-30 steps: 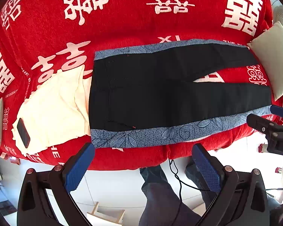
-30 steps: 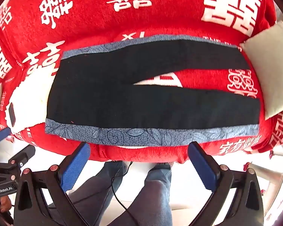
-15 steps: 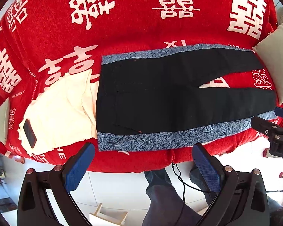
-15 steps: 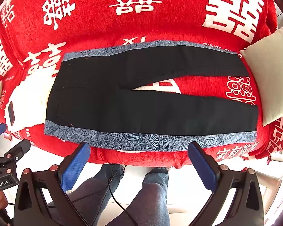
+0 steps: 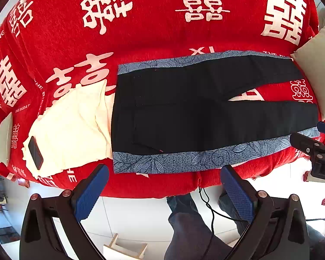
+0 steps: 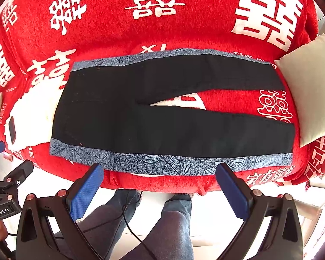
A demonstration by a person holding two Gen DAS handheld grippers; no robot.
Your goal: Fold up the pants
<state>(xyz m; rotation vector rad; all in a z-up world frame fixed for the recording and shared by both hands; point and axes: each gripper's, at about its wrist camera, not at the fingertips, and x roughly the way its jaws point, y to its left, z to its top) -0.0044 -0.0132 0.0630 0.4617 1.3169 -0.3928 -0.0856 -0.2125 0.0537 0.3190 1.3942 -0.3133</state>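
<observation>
- Pants (image 5: 205,117): black, blue patterned side bands; I see them flat across the frame's middle on the red blanket (image 5: 153,28), waist at left, legs running right with a narrow gap between.
- Handling, my guess: soft, limp, light; likely to drag on the fuzzy cover. I'd pinch the near band (image 6: 162,162), at waist corner and hem.
- Left gripper (image 5: 162,192): spread, empty, low in frame, off the bed edge.
- Right gripper (image 6: 160,191): spread, empty, likewise.
- Cream cloth (image 5: 71,127) carrying a phone (image 5: 35,152), left; pillow (image 6: 309,86), right.
</observation>
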